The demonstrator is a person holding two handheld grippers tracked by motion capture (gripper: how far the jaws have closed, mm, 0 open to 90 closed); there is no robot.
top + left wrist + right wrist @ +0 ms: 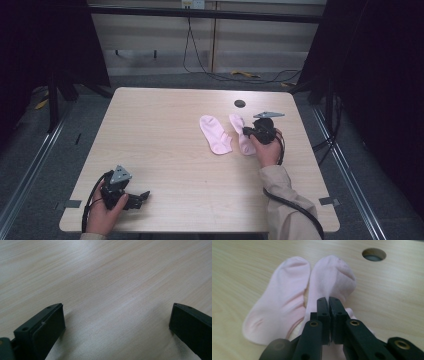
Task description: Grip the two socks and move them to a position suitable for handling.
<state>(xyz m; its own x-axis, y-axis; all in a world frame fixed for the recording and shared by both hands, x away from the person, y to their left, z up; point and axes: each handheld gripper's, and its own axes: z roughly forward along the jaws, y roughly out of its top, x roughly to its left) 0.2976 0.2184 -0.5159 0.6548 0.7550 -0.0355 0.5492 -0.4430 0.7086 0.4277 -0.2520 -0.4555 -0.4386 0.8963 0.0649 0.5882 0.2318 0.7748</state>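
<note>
- Pink sock point(332, 277) on tabletop point(165, 145), touching 2nd sock point(279, 300).
- R gripper point(328, 301) jaws clenched on its fabric.
- L gripper point(135, 199) jaws released, idle.
- Risk: thin pinch, sock may slip when lifted.

Two pink socks lie flat, side by side: left sock point(215, 134) free; right sock point(243, 134) lies just beside it.

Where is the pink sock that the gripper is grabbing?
In the high view the grabbed pink sock lies on the table's right side, beside the other pink sock, below the round hole, with the right gripper shut on it.
</note>
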